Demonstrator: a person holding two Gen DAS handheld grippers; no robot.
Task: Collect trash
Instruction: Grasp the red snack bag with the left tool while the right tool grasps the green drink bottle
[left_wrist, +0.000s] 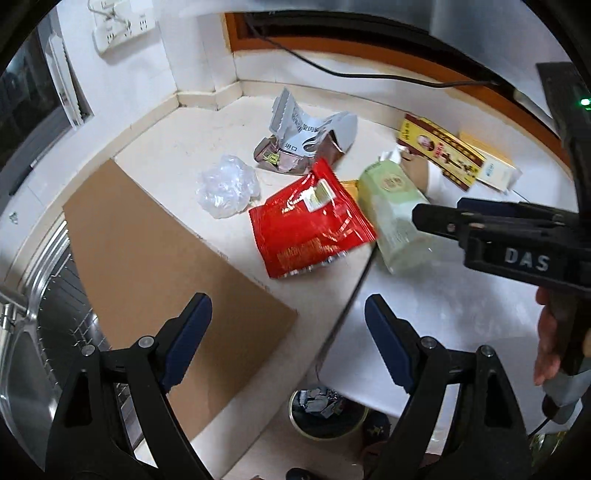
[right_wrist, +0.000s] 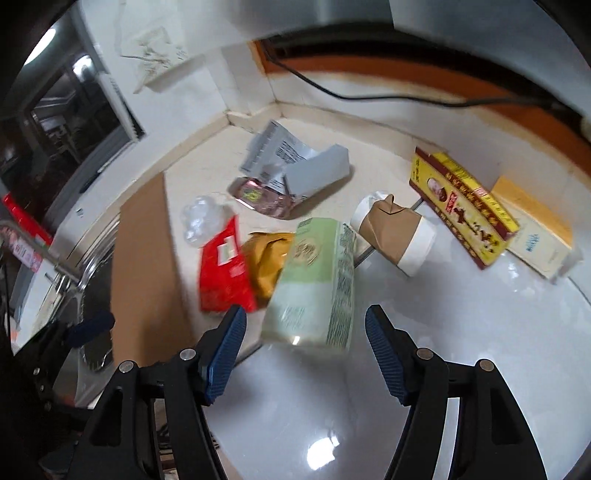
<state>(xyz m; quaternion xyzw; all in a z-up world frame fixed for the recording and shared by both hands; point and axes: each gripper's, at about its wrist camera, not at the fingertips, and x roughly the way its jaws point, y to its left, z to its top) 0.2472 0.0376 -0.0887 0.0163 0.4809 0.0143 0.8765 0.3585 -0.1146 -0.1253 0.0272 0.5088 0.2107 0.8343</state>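
— Counting trash from both wrist cameras: I make it eight pieces on the counter. One red snack bag, one pale green carton lying flat, one clear crumpled plastic wad, one torn grey-white wrapper by the back corner, with one shiny pinkish foil pack touching it.

— And on the right side?

— One crushed paper cup in a brown sleeve, on its side just behind the green carton. One yellow and red box, and one cream and yellow box just beside it. I also see one mustard-coloured bag tucked between the red bag and the carton, so call it nine; the right view is blurred, so I can't be sure that one is a bag.

— Grippers?

— Two. My left gripper stands wide with nothing between its blue pads, hanging over the edge of one cardboard sheet that lies partly over the sink. My right gripper is spread wide too, empty, with the near end of the green carton just ahead of its fingertips, not touching.

— Where does it all go?

— One bin sits on the floor below the counter gap, some scraps inside.
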